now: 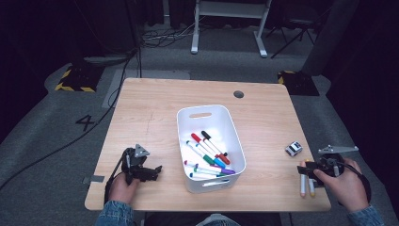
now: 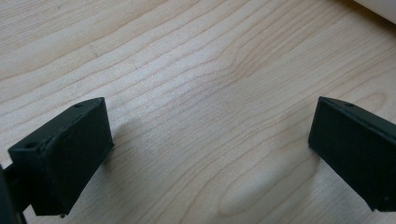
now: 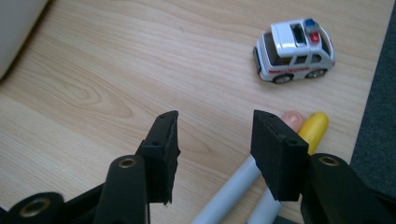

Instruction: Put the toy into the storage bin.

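Observation:
A white bin (image 1: 210, 115) in the middle of the wooden table (image 1: 155, 103) holds several coloured markers (image 1: 207, 153). Two loose markers lie near the table's right front edge, one pink-capped (image 3: 293, 118) and one yellow-capped (image 3: 315, 126), also seen from above (image 1: 307, 187). My right gripper (image 3: 215, 119) hovers just over them, open, with only bare wood between its jaws; the markers' grey barrels pass under its right jaw. A hand holds it at the right edge (image 1: 305, 169). My left gripper (image 2: 210, 112) rests low over bare wood left of the bin (image 1: 157, 169), jaws wide open.
A small white toy police car (image 3: 294, 51) stands just beyond the loose markers (image 1: 293, 149). The table's right edge and grey floor (image 3: 378, 116) lie close beside the right gripper. A corner of the bin (image 3: 14, 28) shows at its far left. A round cable hole (image 1: 238, 94) sits at the back.

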### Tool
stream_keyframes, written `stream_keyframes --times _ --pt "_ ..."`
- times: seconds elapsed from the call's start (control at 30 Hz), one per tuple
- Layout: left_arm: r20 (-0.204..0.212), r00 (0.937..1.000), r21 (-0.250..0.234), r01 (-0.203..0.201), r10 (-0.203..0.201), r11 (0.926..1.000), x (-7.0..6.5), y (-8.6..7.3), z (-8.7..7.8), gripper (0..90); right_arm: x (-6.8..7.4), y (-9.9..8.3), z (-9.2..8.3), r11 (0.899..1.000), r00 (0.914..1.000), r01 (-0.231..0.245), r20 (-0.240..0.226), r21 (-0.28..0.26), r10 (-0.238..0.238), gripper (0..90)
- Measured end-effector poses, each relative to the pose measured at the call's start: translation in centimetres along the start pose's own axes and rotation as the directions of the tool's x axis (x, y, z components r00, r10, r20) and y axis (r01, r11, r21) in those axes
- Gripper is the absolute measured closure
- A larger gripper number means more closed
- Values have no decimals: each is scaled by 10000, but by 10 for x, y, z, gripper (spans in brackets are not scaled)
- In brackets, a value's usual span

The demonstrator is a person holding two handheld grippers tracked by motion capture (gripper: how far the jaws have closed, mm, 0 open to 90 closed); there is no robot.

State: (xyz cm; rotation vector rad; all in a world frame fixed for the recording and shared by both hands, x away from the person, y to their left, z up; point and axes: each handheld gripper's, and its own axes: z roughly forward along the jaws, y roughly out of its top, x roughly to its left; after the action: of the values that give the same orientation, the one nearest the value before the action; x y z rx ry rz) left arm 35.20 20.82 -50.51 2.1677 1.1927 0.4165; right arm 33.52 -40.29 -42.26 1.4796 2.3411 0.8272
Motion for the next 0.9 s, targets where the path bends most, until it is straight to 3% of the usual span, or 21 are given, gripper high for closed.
stream_keyframes --times 0.33,0.9 --pt "2 10000 6 -6 6 10000 0 0 0 0 -9 -23 9 9985 9989 -461 117 293 458 534" --pt "3 10000 -1 -5 5 10000 0 0 0 0 -9 -33 22 9971 9990 -445 64 620 442 580"
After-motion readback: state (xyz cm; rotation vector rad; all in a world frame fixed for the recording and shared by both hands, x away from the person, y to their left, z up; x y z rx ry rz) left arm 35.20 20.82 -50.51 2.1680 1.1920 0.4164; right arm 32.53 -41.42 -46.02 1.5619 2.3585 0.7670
